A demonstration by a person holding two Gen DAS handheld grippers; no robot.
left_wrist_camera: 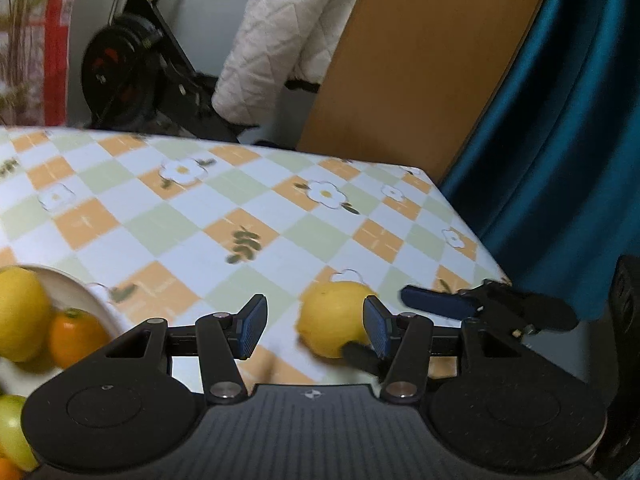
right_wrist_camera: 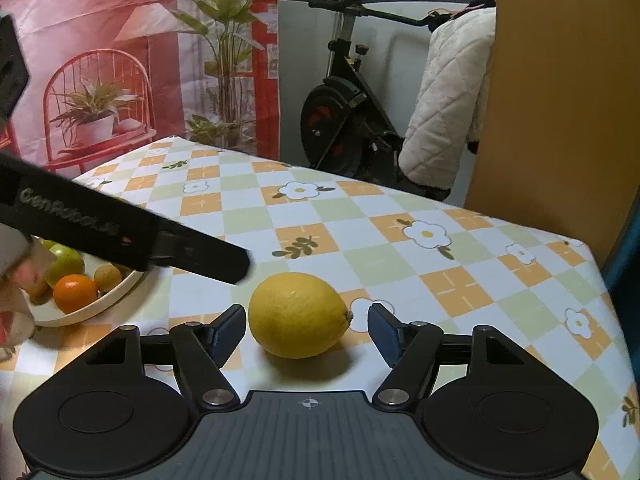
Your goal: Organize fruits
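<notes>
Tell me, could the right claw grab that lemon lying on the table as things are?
Probably yes. The lemon lies on the tablecloth between the right claw's open fingers, apart from both pads, with nothing between.

A black exercise bike (right_wrist_camera: pixel 348 120) stands behind the checkered tablecloth (right_wrist_camera: pixel 360 232), a white quilted jacket (right_wrist_camera: pixel 448 108) draped alongside.

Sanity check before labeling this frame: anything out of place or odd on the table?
One lemon lies loose on the checked tablecloth, apart from the white bowl that holds the other fruit. It sits between the open right gripper's fingers, untouched. Nothing spilled or damaged.
</notes>
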